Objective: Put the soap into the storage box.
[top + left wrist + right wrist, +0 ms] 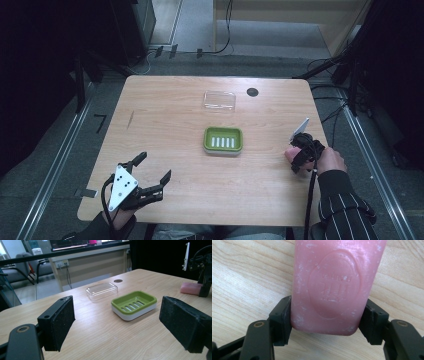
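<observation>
pink soap (337, 287) between right tool (328, 325) pads

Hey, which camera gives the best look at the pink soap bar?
The right gripper view: the pink soap bar lies close up on the wood, its embossed oval stamp visible, with the right hand-held gripper shut on its sides. The left gripper view shows it small and far off. In the high view it is a mostly hidden pink sliver.

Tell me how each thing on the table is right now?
pink soap: flat on the table, pinched at its end.
right gripper: shut on the soap.
left gripper: open, nothing between its pads.
green soap dish: upright, nothing in it.
clear lid: off the dish, lying behind it.
</observation>
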The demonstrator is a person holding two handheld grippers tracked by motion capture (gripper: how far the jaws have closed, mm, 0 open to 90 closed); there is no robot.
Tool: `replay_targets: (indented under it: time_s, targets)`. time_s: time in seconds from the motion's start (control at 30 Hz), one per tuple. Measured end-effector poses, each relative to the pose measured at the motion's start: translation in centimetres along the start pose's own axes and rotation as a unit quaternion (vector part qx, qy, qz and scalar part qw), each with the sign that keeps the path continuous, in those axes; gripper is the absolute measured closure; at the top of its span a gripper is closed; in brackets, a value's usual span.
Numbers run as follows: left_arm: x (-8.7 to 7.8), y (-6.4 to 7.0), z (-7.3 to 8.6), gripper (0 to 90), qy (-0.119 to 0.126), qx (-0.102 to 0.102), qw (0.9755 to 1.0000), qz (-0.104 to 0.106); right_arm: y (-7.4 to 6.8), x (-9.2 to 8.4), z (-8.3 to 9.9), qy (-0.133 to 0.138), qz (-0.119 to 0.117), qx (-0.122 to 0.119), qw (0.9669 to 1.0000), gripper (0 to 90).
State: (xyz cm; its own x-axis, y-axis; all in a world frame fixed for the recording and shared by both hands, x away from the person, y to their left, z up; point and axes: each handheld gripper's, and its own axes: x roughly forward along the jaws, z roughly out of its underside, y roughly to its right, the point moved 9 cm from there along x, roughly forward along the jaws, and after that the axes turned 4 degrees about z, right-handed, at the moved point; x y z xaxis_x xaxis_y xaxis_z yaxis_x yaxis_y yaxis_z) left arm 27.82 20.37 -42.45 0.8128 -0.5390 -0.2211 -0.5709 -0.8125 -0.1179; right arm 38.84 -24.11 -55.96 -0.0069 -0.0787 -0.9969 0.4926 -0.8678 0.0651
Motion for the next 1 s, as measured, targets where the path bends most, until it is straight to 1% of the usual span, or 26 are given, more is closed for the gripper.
replay_targets:
  time_s: [0.4,0.7,1.0]
  targets:
    - [-0.08,-0.03,-0.03,13.6,0.002,0.001,1.0,0.0,0.1,-0.34,0.0,0.006,0.003,0.002,1.0,37.9]
    - [-0.17,0.12,-0.03,13.6,0.001,0.004,1.0,0.0,0.23,-0.71,0.01,0.011,0.007,-0.003,0.9999,38.4]
    - [-0.17,0.1,0.01,13.6,0.0,0.005,1.0,0.002,0.16,-0.44,-0.06,0.006,-0.002,0.001,1.0,38.4]
